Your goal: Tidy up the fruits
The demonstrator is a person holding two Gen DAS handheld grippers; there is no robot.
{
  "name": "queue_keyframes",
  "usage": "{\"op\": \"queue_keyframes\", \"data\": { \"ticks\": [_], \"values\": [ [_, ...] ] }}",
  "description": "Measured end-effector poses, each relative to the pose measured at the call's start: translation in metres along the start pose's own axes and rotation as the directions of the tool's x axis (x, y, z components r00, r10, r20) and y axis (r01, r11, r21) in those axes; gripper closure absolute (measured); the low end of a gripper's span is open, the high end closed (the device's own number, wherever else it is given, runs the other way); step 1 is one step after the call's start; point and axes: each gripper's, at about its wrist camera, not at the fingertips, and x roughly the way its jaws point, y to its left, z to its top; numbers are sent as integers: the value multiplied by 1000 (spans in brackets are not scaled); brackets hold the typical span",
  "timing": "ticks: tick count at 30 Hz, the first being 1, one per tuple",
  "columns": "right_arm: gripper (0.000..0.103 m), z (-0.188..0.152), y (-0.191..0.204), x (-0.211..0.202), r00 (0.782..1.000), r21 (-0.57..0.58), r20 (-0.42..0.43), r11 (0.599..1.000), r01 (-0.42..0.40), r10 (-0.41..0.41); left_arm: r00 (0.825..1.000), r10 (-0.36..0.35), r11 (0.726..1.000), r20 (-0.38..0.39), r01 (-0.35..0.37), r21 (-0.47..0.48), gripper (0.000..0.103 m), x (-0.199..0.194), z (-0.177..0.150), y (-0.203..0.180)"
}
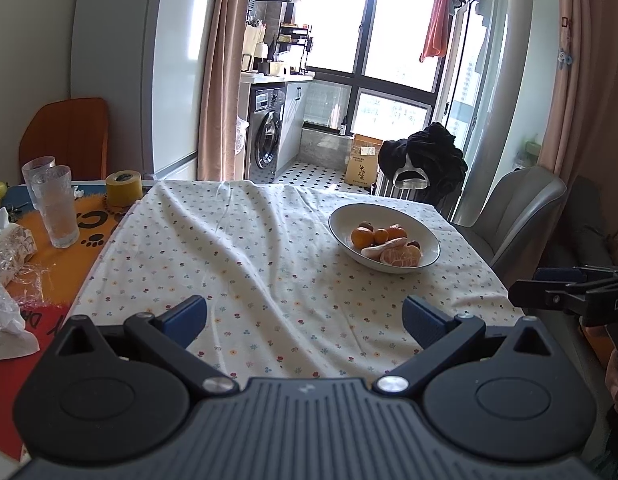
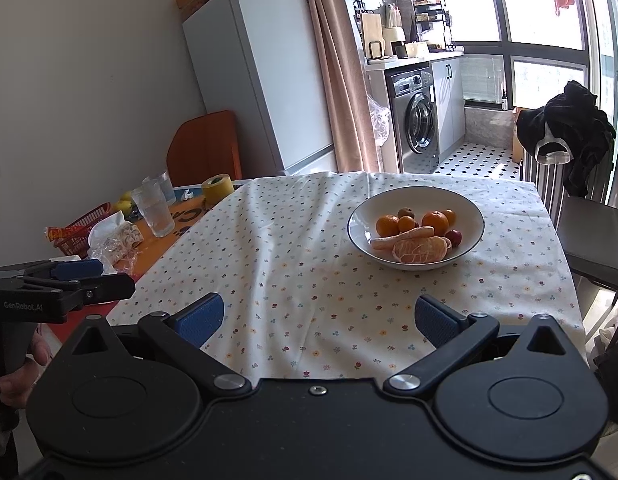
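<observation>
Beyond both wide-spread hand-held grippers (image 2: 317, 320), well apart: bowl (image 2: 357, 216) of fruit.

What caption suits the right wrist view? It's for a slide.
Open right gripper faces a bowl of fruit on a tablecloth.

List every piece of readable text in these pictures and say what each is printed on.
"GenRobot.AI": side of the left gripper.
"DA", cut off by the frame: right gripper.
Cardboard box: dark characters, too blurred to read.
Orange mat: large letters, mostly hidden, unreadable.
</observation>
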Motion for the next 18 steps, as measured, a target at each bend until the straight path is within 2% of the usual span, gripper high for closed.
{"op": "queue_keyframes", "data": {
  "ticks": [18],
  "values": [
    [0,-1,0,2,1000,1,-8,1000,0,0,1000,17,1000,-8,-17,-2,0,1,0,5]
  ]
}}
